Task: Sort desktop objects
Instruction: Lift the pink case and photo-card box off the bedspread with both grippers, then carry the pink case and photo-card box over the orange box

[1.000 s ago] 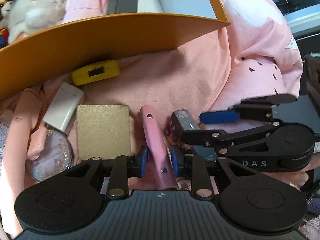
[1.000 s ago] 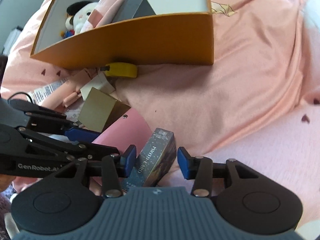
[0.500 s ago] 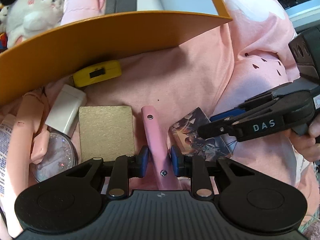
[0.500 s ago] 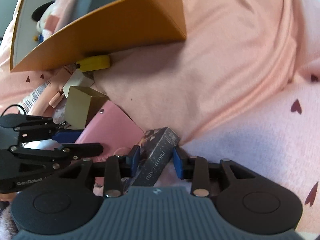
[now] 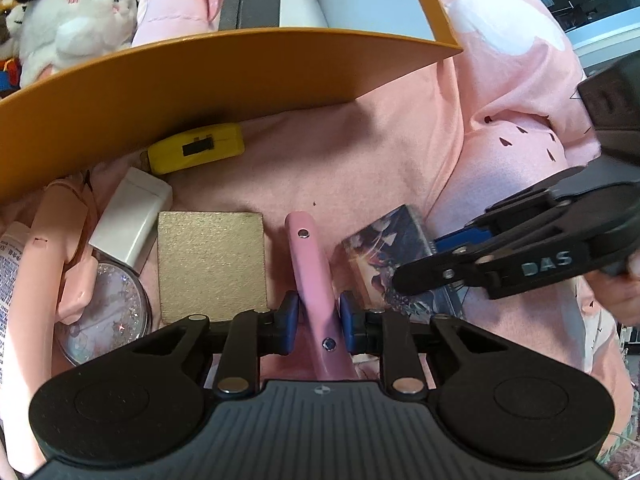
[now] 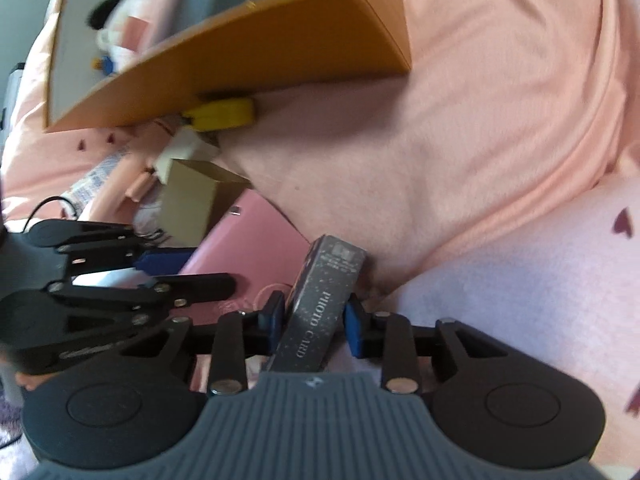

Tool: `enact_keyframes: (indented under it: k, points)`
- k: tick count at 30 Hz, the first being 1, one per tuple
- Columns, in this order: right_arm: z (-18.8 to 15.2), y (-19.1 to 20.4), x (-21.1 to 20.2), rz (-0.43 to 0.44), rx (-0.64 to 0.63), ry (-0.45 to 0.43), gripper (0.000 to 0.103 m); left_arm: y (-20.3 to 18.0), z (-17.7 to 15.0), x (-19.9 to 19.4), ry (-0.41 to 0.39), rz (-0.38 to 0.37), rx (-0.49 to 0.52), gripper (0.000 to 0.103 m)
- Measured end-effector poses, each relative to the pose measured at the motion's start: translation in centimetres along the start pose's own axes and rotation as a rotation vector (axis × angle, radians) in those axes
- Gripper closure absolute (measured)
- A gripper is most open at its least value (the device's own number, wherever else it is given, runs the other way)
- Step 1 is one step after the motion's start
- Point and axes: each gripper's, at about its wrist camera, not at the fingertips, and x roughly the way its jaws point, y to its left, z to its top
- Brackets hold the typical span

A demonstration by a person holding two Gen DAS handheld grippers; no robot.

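Since the earlier frame my right gripper [image 6: 314,326] had swung in over the photo card box [image 6: 320,304], its jaws closing on the box where it lay on the pink cloth [image 6: 460,140]. My left gripper [image 5: 319,317] was clamped on the pink case [image 5: 314,276] beside it.

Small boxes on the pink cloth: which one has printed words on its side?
The dark speckled box reading "PHOTO CARD"; the gold box and white box look plain.
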Motion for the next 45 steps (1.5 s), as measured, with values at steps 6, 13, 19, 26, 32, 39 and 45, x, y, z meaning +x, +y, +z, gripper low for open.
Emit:
enact_keyframes:
  k: [6, 13, 19, 26, 32, 39, 45]
  points:
    - [0.5, 1.7, -2.6, -0.036, -0.116, -0.063, 0.076, -0.2, 0.1, -1.9, -0.058, -0.008, -0.009, 0.082]
    - [0.4, 3.3, -4.6, -0.088, -0.229, -0.137, 0.078, -0.8, 0.8, -6.3, -0.162, 0.004, 0.012, 0.083]
    - [0.6, 4.1, -7.3, -0.095, -0.272, -0.221, 0.078, -1.6, 1.7, -10.2, -0.251, 0.000, 0.038, 0.083]
    - [0.9, 5.2, -9.7, -0.080, -0.284, -0.308, 0.078, -2.3, 3.1, -13.6, -0.326, -0.034, 0.059, 0.084]
    - [1.5, 6.0, -11.5, -0.087, -0.297, -0.373, 0.078, -2.6, 4.8, -15.7, -0.383, -0.032, 0.064, 0.084]
    - [3.1, 6.2, -13.1, -0.104, -0.282, -0.446, 0.078, -2.5, 7.6, -16.0, -0.433, 0.000, 0.044, 0.084]
    - [5.0, 5.8, -13.6, -0.137, -0.256, -0.504, 0.078, -1.1, 9.8, -13.3, -0.416, -0.008, -0.022, 0.084]
